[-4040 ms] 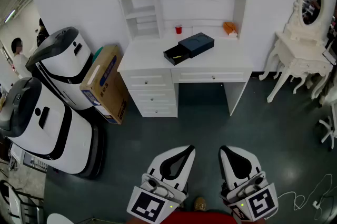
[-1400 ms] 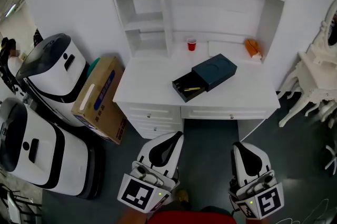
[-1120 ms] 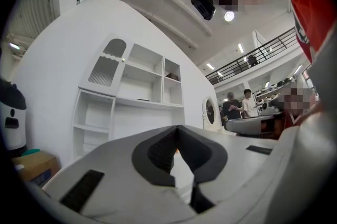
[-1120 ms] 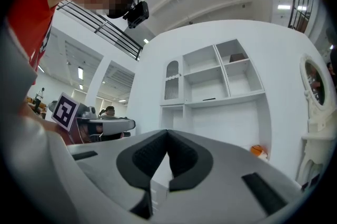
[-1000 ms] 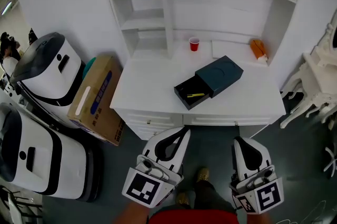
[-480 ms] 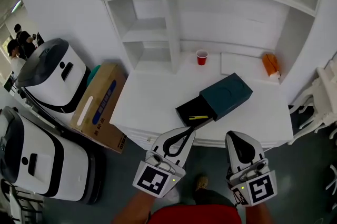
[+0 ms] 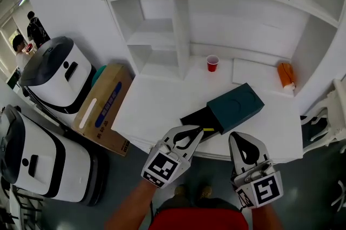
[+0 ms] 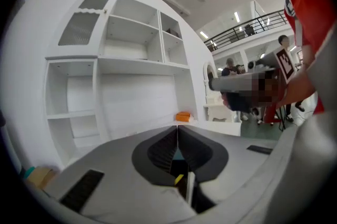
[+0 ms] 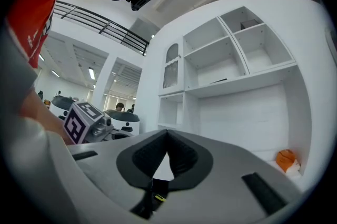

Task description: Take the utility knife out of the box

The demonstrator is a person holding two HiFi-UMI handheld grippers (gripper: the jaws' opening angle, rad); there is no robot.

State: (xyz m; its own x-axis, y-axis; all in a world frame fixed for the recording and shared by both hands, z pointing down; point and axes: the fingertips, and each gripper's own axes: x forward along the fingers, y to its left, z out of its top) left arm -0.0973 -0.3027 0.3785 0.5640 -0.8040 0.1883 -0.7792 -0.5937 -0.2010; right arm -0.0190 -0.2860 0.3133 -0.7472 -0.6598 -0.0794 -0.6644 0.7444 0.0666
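Two white machines [image 7: 51,75] and a cardboard carton [image 7: 102,100] stand on the floor [image 7: 130,180] at 9 o'clock from the bench [image 7: 157,110].

The left gripper [image 7: 195,132] points toward 1 o'clock. Its tip is over the near edge of the bench, at the black tray [image 7: 195,118]. Its jaws stand nearly together, having just been opening a little, and nothing is between them.

The tray is slid out of the dark teal box [image 7: 236,107] toward 8 o'clock. The yellow utility knife [image 7: 208,129] lies in the near end of the tray, just beside the tip of the left gripper (contact cannot be determined).

A red cup [image 7: 212,63] stands upright at 11 o'clock from the box, well apart from it.

The right gripper [image 7: 238,137] points toward 11 o'clock. It is near the front edge of the bench, at 6 o'clock from the box. Its jaws are together and empty.

An orange object [image 7: 285,73] lies at 2 o'clock from the box, at the back of the bench.
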